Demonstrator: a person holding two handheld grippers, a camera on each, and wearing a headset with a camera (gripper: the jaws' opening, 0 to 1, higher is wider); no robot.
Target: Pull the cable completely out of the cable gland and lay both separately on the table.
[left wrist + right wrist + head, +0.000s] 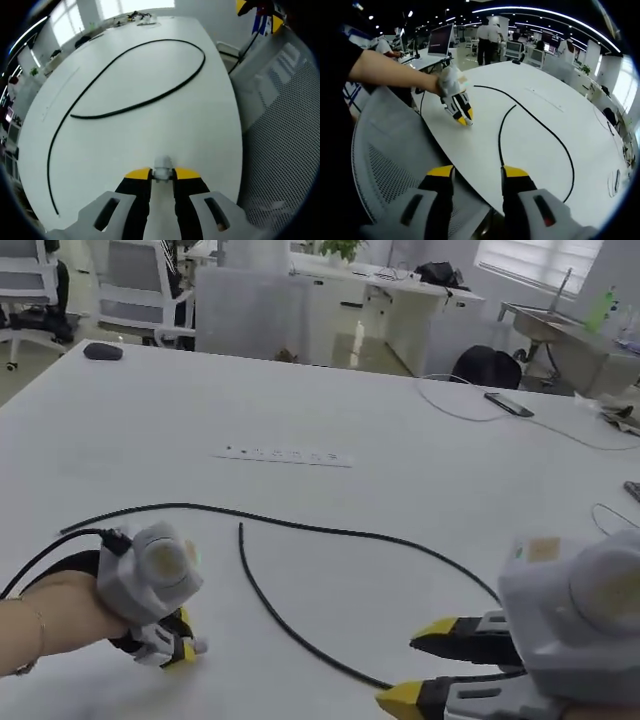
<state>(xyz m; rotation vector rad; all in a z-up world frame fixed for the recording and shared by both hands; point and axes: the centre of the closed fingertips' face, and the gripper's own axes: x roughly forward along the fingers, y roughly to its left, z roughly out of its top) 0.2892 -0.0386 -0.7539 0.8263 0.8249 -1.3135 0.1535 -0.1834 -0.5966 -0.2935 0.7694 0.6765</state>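
The left gripper (162, 174) pinches the gland (163, 166) clear of the cable (140, 102), probably to lay it down. The right gripper (472, 172) hangs spread beside the cable.

Grey left tool (190, 648), yellow-tipped black jaws

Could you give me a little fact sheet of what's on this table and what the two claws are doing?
table: white, large
cable: black, lying loose in a long curve on the table
cable gland: small, pale, apart from the cable
left claw: shut on the cable gland
right claw: open, holding nothing, beside one cable end
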